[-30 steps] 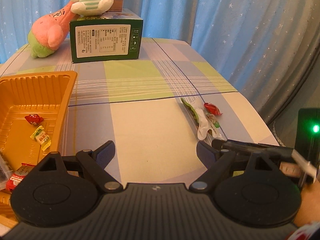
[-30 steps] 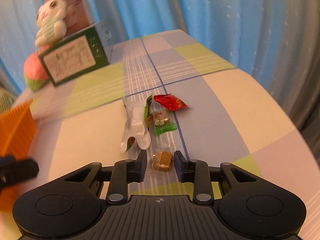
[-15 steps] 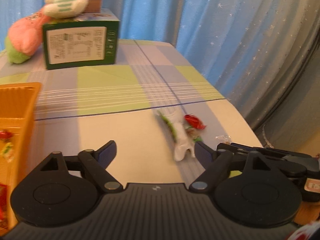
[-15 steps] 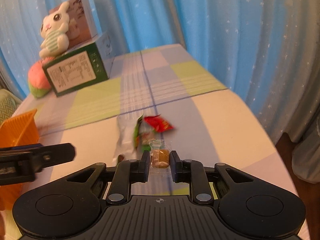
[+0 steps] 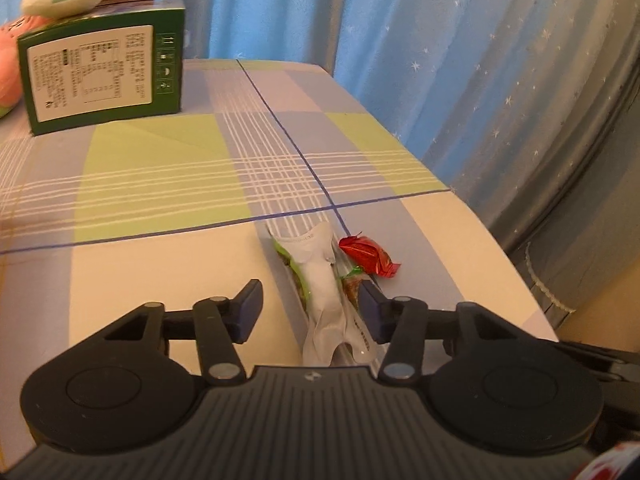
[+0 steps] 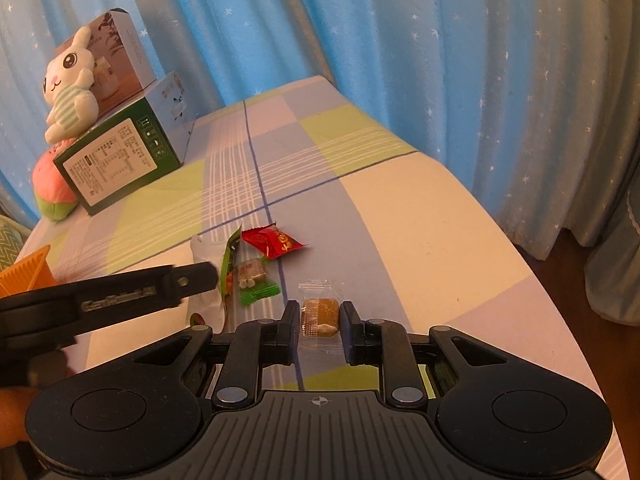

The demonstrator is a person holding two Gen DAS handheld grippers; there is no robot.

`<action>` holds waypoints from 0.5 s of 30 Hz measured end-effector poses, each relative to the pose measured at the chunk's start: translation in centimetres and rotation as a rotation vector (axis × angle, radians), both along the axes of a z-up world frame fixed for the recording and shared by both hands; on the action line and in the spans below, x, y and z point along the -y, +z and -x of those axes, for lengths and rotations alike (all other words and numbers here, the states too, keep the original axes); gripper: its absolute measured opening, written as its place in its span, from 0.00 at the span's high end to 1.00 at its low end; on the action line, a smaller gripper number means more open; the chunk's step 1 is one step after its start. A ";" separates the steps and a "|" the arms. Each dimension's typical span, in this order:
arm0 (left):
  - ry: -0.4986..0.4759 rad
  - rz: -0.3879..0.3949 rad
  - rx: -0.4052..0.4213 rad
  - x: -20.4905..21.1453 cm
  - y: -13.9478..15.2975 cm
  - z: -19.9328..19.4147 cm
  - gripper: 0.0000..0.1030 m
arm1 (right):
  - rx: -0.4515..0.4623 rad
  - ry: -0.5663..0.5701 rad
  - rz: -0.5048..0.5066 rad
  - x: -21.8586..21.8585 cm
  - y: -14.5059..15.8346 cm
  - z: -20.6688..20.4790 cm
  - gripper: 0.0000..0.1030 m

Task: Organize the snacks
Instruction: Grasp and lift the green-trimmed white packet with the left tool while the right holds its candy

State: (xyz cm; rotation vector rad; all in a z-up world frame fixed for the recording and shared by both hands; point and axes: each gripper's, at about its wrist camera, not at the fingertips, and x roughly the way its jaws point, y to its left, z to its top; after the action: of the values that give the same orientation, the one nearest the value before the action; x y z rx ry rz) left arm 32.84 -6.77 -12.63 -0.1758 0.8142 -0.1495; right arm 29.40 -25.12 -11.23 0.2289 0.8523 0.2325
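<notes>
Blue star-dotted curtains [image 5: 460,60] hang behind a table [image 6: 420,208] covered in a checked cloth of cream, green and lilac. At the far left end stands a green box [image 5: 104,76] with a white label, a plush rabbit [image 6: 68,88] sitting on top and a pink plush [image 6: 50,188] beside it. A second, pale box [image 6: 120,64] stands behind the rabbit. An orange tray [image 6: 28,276] shows only a corner at the left edge of the right wrist view.

Near the middle of the table lies a small heap of snacks: a long white packet [image 5: 324,280] with a green edge, a red candy [image 5: 368,256] just beside it on the right, and a green-wrapped sweet [image 6: 254,280] touching the packet.

The left gripper [image 5: 310,308] hangs low over the white packet, its jaws closing with the packet between them; the right pad is against the packet's edge, the left pad is clear of it. In the right wrist view it reaches in from the left, its tip at the packet.

The right gripper [image 6: 320,324] is pinched on a brown candy [image 6: 322,316] in a clear wrapper, both pads pressing its sides, just to the right of the heap. Whether the candy is lifted off the cloth I cannot tell.
</notes>
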 end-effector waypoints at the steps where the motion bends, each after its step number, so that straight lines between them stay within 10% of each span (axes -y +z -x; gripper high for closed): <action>1: -0.001 -0.008 -0.004 0.2 -0.2 -0.3 0.60 | -0.001 -0.001 -0.001 0.0 0.0 0.0 0.79; 15: -0.035 0.023 -0.027 0.9 -1.6 -1.3 0.75 | -0.009 -0.001 -0.002 -0.2 -0.2 -0.2 0.79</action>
State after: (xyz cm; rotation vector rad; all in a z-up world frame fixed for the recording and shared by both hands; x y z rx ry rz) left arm 34.13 -7.70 -14.20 -0.1854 0.8425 -0.1900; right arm 29.64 -24.96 -11.39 0.2328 0.8606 0.2319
